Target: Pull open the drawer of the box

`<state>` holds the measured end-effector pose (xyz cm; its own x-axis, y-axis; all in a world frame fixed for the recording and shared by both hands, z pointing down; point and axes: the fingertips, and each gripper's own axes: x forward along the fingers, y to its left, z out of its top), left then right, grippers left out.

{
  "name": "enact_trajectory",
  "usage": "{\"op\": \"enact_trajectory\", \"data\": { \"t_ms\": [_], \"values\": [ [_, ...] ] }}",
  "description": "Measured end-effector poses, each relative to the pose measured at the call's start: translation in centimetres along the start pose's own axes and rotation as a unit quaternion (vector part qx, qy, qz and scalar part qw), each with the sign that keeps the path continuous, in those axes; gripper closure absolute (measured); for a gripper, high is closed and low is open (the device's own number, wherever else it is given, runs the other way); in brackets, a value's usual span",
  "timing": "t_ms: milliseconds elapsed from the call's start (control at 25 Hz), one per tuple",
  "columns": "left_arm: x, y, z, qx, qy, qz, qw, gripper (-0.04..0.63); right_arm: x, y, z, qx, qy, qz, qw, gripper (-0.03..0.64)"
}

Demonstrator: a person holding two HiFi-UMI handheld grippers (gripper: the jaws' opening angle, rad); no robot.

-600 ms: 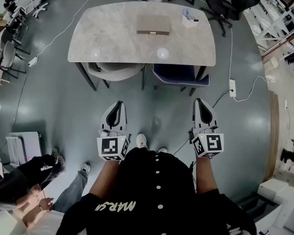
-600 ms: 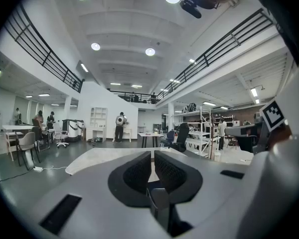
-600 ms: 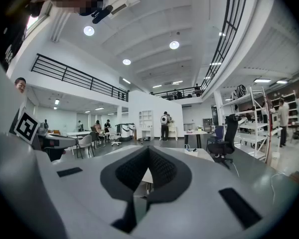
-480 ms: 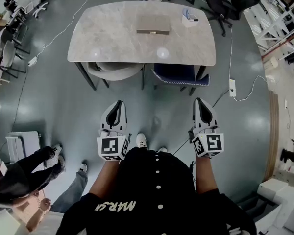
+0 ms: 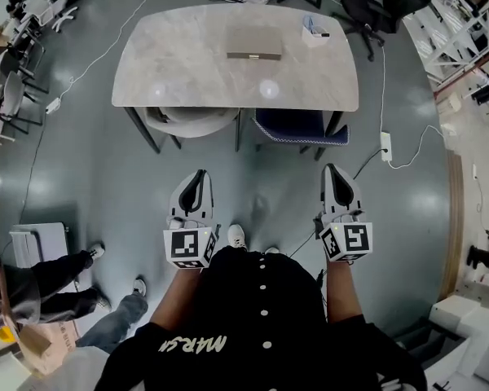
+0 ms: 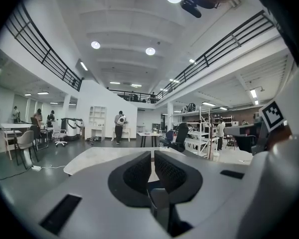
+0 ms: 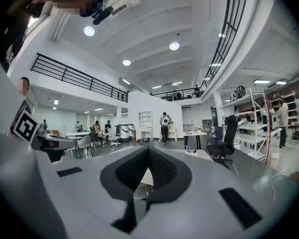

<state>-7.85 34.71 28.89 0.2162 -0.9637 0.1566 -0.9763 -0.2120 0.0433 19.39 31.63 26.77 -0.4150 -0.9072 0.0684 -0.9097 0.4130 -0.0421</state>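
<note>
Gripped out in front of the body, side by side and well apart: left hand-held gripper (image 5: 197, 174) and right hand-held gripper (image 5: 332, 169), both aimed toward the tabletop (image 5: 179, 63). Clenched on nothing at the right, pad tips meeting in the right gripper view. Drawn together at the left too, with only a thin slit between the pads in the left gripper view and nothing in it. Hovering over bare grey floor (image 5: 261, 186), with a white shoe (image 5: 236, 235) just below and between them.

Further out, tucked under the near edge of the tabletop: a grey chair (image 5: 187, 120) on the left, a blue chair (image 5: 300, 127) on the right.

Resting on the tabletop past its middle, well apart from both hand-held grippers: the box (image 5: 255, 42), flat and tan, its drawer (image 5: 254, 54) front turned this way and looking pushed in.

Lying near the far right corner of the tabletop: a small white item (image 5: 314, 29), too small to identify.

Trailing across the floor to the right: a white power strip (image 5: 385, 145) on its cable.

Standing at the lower left edge of the head view: a bystander (image 5: 57, 275) in dark trousers.
</note>
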Motion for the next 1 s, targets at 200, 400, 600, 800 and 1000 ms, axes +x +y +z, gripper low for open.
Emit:
{"op": "enact_trajectory", "data": {
  "t_ms": [200,400,600,800,1000],
  "values": [
    [1.0,1.8,0.1,0.005,-0.003,-0.001,1.0,0.565,1.7,0.5,-0.3,0.002,0.0,-0.014,1.0,0.62],
    [1.5,4.0,0.5,0.011,-0.01,-0.013,0.9998,0.565,3.0,1.3,-0.4,0.007,-0.007,-0.032,0.999,0.618],
    [2.5,4.9,0.0,0.008,-0.005,-0.017,0.9998,0.565,4.0,1.6,-0.5,0.01,-0.002,-0.039,0.999,0.618],
    [5.0,5.0,0.0,0.007,-0.003,-0.019,0.9998,0.565,6.4,0.1,-1.0,0.02,0.005,-0.042,0.999,0.618],
    [9.2,5.5,-0.1,0.008,-0.004,-0.017,0.9998,0.565,10.5,-2.2,-1.5,0.023,0.009,-0.036,0.999,0.618]
  ]
}}
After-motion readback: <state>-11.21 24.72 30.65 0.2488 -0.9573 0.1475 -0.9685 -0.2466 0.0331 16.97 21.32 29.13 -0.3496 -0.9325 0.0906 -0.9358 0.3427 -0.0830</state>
